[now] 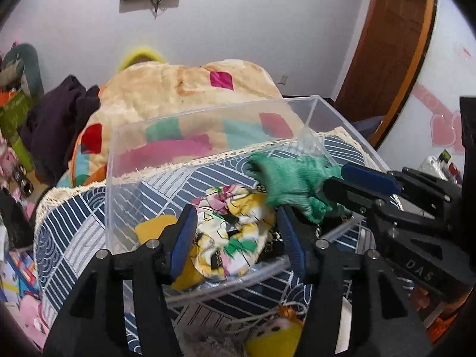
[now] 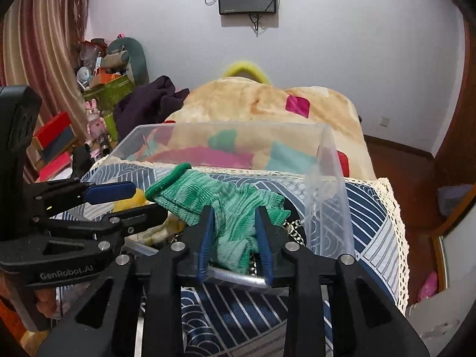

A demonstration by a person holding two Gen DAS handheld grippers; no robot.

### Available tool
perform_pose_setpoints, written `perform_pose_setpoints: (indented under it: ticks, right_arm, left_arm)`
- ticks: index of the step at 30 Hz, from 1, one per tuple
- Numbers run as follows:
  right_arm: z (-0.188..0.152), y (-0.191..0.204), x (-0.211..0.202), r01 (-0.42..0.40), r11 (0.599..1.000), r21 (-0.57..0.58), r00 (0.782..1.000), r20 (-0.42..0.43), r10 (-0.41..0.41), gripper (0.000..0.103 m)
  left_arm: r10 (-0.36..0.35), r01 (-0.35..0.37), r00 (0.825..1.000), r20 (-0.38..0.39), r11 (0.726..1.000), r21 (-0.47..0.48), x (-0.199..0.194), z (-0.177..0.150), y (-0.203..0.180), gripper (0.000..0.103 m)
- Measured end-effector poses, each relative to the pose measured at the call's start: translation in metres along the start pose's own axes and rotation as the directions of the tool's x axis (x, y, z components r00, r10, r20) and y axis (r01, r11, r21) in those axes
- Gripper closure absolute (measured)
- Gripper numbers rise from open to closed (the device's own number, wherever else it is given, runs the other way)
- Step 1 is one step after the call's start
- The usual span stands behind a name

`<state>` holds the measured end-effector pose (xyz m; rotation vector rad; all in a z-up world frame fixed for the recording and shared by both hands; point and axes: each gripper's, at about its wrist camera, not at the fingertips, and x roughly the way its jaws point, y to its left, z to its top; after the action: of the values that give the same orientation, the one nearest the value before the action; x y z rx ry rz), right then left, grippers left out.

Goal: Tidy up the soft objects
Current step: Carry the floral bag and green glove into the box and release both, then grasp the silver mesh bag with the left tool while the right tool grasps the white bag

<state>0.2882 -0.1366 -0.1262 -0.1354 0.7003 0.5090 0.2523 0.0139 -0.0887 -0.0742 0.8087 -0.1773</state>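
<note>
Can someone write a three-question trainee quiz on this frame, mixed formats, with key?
1. True or false: the right hand-held gripper is shut on the green knit glove.
2. Multiple choice: where is the floral cloth? A) on the quilt beyond the bin B) inside the clear plastic bin C) on the floor
3. Fill in: the left hand-held gripper is ____, with the floral cloth between its fingers but not pinched.

Key: 1 true; 2 B; 3 open
</note>
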Motion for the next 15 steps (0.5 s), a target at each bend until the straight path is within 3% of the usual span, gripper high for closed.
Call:
perform_pose_setpoints:
  ticks: [12, 15]
  right_arm:
    - [0.007, -0.003, -0.055, -0.002, 1.000, -0.006, 0.991, 0.136, 0.003, 0.058]
    - [0.004, 0.000, -0.070, -0.001, 1.000, -0.021, 0.985, 0.172, 0.005, 0.048]
  left_arm:
    - [0.030, -0.040, 0.986, 0.165, 0.998, 0.058, -0.075, -0.004, -0.017, 0.027]
    - [0.026, -0.038, 0.981, 0.191, 0.997, 0.061, -0.092, -0.008, -0.017, 0.021]
